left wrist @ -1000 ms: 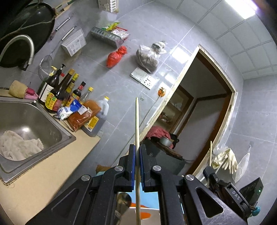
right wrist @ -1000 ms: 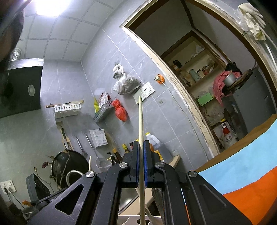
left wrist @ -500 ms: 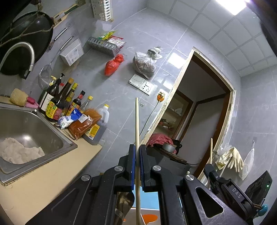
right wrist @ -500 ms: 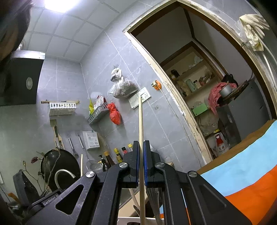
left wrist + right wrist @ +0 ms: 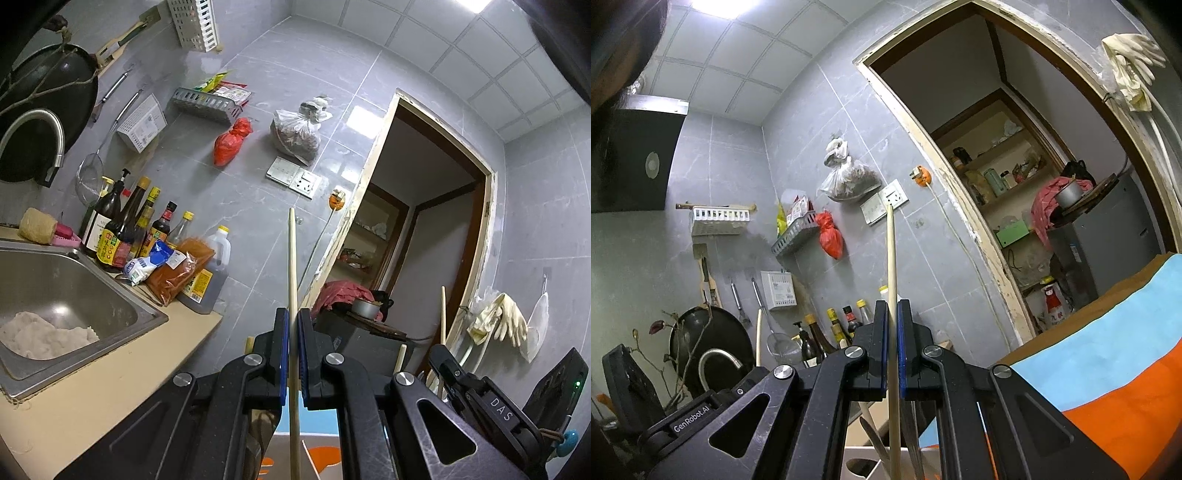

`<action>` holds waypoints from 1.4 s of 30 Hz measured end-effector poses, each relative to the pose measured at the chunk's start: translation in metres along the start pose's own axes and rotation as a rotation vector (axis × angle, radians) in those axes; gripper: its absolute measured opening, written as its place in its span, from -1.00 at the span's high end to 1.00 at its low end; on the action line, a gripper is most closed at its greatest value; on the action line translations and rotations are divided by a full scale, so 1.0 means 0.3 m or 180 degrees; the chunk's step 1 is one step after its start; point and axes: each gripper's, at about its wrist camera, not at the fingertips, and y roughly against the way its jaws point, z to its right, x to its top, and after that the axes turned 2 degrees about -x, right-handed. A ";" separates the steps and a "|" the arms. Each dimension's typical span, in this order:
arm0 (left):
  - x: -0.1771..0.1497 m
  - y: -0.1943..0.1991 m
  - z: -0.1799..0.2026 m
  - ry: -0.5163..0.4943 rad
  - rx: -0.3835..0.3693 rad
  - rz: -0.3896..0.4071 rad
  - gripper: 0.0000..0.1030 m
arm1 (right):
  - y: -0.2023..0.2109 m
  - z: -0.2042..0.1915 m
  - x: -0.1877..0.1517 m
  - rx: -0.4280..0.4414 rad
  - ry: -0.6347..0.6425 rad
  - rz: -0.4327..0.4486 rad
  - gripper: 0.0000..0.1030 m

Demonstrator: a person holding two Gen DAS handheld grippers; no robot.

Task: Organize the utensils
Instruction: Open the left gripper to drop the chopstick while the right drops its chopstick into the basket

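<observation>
My left gripper (image 5: 293,314) is shut on a pale wooden chopstick (image 5: 291,258) that stands upright between its blue pads. In the right wrist view my right gripper (image 5: 893,306) is shut the same way on a second wooden chopstick (image 5: 892,258), also upright. Both grippers are held up in the air, side by side, facing the tiled wall. Below the right gripper shows the rim of a white utensil holder (image 5: 857,456) with several utensil handles (image 5: 873,435) standing in it; most of it is hidden behind the fingers.
A steel sink (image 5: 140,317) with a pale cloth in it is set into the beige counter (image 5: 110,387) at the left. Sauce bottles (image 5: 122,229) stand against the wall. A blue and orange cloth (image 5: 1108,376) covers a surface at the right. A doorway (image 5: 424,240) opens ahead.
Both grippers have rolled a little, so the room tilts differently in each view. Each still holds its chopstick, and neither has travelled noticeably.
</observation>
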 end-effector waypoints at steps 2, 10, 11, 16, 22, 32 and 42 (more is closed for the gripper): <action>-0.001 0.002 -0.003 -0.0018 0.0000 -0.0012 0.90 | 0.001 0.001 -0.005 -0.0004 0.0011 -0.0013 0.92; -0.016 0.009 -0.023 0.0001 0.0040 -0.0058 0.90 | 0.004 0.010 -0.023 -0.0030 0.0048 -0.0070 0.92; -0.017 0.010 -0.027 0.0010 0.0043 -0.0063 0.90 | 0.003 0.009 -0.023 -0.0033 0.0053 -0.0067 0.92; -0.015 0.011 -0.035 0.0002 0.0034 -0.0094 0.90 | 0.003 0.009 -0.025 -0.0032 0.0054 -0.0072 0.90; -0.004 0.003 -0.038 -0.0028 -0.0001 -0.0180 0.67 | 0.004 0.013 -0.034 -0.0047 0.0055 -0.0105 0.89; 0.036 -0.006 -0.021 -0.0064 -0.0010 -0.0380 0.29 | 0.021 0.010 -0.004 -0.0138 0.0077 -0.0237 0.45; 0.104 0.016 0.048 -0.0195 0.0125 -0.0741 -0.15 | 0.107 -0.006 0.119 -0.0379 0.0213 -0.0450 0.27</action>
